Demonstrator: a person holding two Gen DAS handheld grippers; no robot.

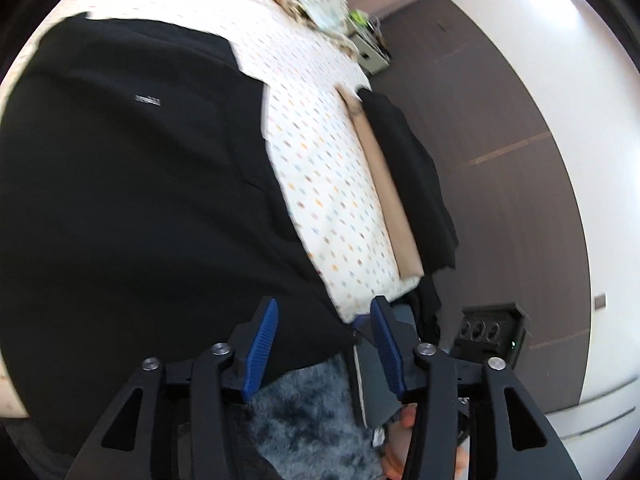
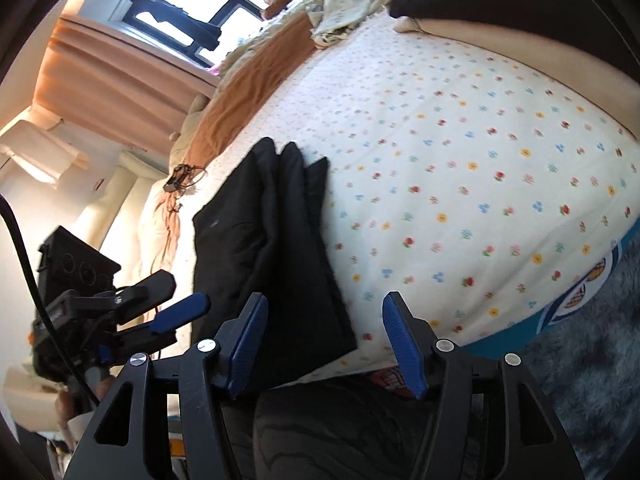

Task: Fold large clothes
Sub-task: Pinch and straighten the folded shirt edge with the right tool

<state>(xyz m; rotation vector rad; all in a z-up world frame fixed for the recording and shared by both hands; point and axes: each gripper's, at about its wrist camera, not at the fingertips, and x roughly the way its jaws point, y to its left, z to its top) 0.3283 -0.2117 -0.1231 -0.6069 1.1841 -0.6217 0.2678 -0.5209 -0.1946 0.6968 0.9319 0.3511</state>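
A folded black garment (image 1: 120, 200) lies flat on the flowered bed sheet (image 1: 320, 168), a small metal label on its top layer. My left gripper (image 1: 325, 304) hovers open over its near corner, with the blue pads (image 1: 264, 344) apart and nothing pinched between them. In the right wrist view the same garment (image 2: 264, 240) shows as a layered stack by the bed's near edge. My right gripper (image 2: 325, 300) stands open just above its near corner, gripping no cloth. The left gripper (image 2: 172, 296) is to the left of the stack.
A second dark garment (image 1: 408, 172) hangs over the bed's far side next to a beige strip (image 1: 384, 184). Patterned cloth (image 1: 316, 0) is bunched at the head of the bed. A grey-blue shaggy rug (image 2: 600, 360) covers the floor below. Orange curtains (image 2: 100, 72) frame a window.
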